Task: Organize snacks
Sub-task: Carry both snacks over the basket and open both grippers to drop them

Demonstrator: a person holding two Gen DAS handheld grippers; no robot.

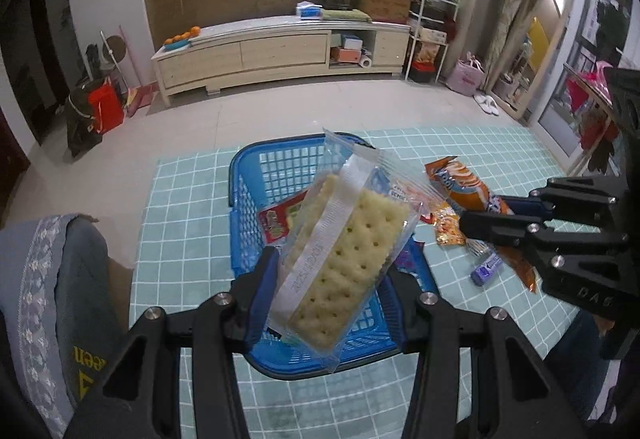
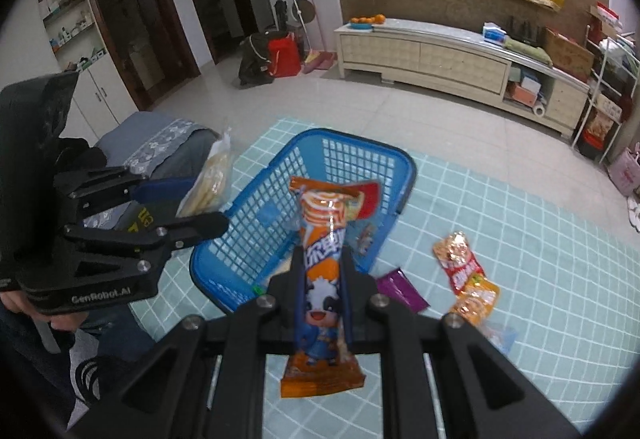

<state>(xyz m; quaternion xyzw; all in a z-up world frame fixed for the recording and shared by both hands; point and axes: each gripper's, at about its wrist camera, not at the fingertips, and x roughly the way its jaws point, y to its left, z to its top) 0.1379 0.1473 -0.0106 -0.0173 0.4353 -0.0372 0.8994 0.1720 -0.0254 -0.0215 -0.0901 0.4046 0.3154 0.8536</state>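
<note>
Basket [image 1: 248,199] lies ahead, below both tongs. My left tongs [image 1: 332,279] clamp cracker pack [image 1: 344,251], my right tongs [image 2: 322,291] clamp orange snack bag [image 2: 324,279]; long axes point toward basket. Left nearer.

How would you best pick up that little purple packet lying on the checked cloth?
The purple packet lies flat beside the blue basket. Probably best to come straight down from above and pinch across its narrow width near the middle, since it is thin, elongated and has clear cloth on both long sides.
</note>
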